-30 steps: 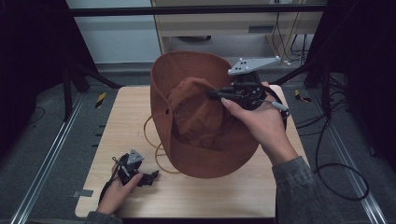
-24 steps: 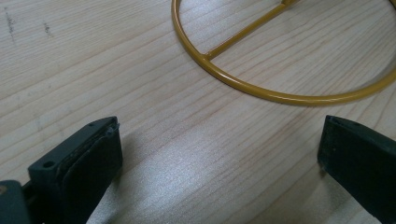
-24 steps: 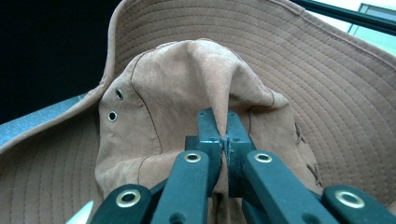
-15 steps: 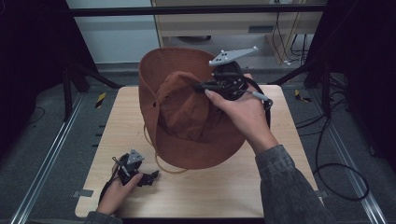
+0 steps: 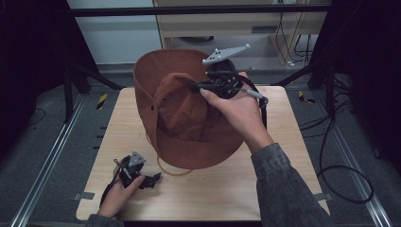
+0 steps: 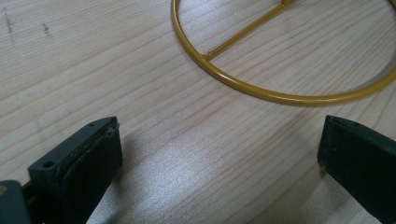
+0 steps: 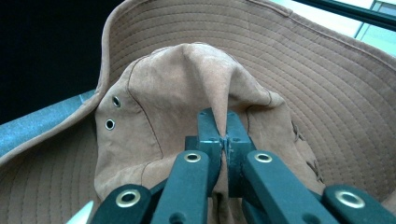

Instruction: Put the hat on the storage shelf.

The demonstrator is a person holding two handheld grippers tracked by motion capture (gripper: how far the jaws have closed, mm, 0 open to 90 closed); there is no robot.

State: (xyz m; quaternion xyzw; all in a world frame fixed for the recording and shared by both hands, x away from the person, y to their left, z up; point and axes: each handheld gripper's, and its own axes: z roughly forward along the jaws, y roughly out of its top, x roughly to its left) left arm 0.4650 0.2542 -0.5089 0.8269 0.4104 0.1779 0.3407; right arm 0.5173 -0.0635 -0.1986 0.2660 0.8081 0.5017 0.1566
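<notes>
My right gripper [image 5: 195, 87] has its jaws clamped on a fold of cloth at the crown of the brown hat [image 5: 189, 118]. In the right gripper view the two jaws stand pressed together with the pinched cloth [image 7: 224, 116] between them, and the wide stitched brim [image 7: 327, 84] rises behind the crown. Two small metal eyelets [image 7: 112, 113] sit on the side of the crown.

In the high view I hold the hat up over the middle of the bench [image 5: 227, 189], tilted, so that the top of the crown faces me and the brim stands behind it. The lower edge of the brim hangs near the bench top; I cannot tell if it touches.

My left gripper [image 5: 150, 180] rests on the bench at the near left corner, well apart from the hat. Its jaws are wide apart and hold nothing; between them I see bare wood [image 6: 210, 163]. Just in front of them lies a yellow wire ring [image 6: 261, 91] flat on the bench, with a thin spoke [image 6: 243, 32] across it. In the high view, part of this ring [image 5: 166, 171] shows under the hat.
</notes>
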